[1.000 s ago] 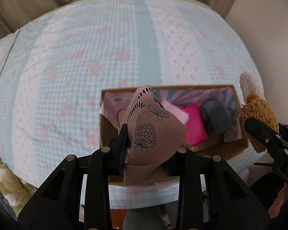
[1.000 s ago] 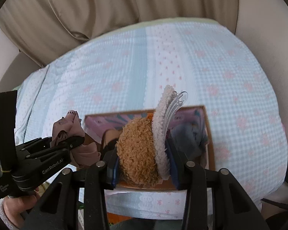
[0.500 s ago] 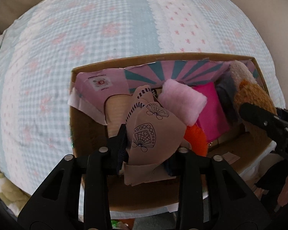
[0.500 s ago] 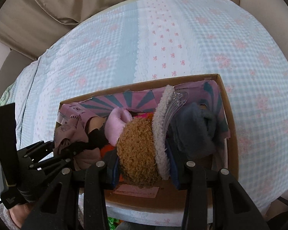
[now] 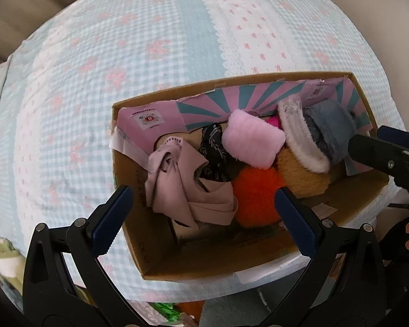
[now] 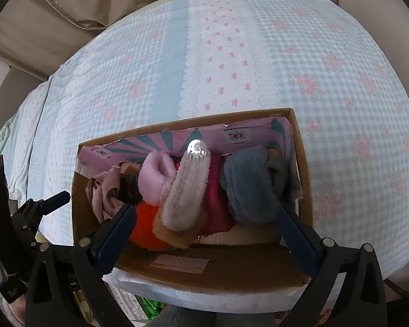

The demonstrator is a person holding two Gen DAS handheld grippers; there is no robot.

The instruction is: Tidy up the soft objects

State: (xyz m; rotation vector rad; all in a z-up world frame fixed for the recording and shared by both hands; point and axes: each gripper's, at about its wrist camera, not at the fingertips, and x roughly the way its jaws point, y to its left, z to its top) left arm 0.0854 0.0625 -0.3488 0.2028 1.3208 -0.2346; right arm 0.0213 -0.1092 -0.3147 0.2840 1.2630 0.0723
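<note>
While both grippers hang over the cardboard box [image 5: 128, 179] at the bed's [image 5: 177, 41] near edge, left gripper [image 5: 201, 212] and right gripper [image 6: 205, 223] jaws are opening, empty — the beige cloth [image 5: 177, 188] and brown plush [image 6: 177, 231], clamped earlier, now lie inside the box — bedspread beyond bare.

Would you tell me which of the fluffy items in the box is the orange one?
It is the orange pom-pom at the near side of the cardboard box, just below the pale pink plush; the others are pink, blue-grey or tan.
</note>
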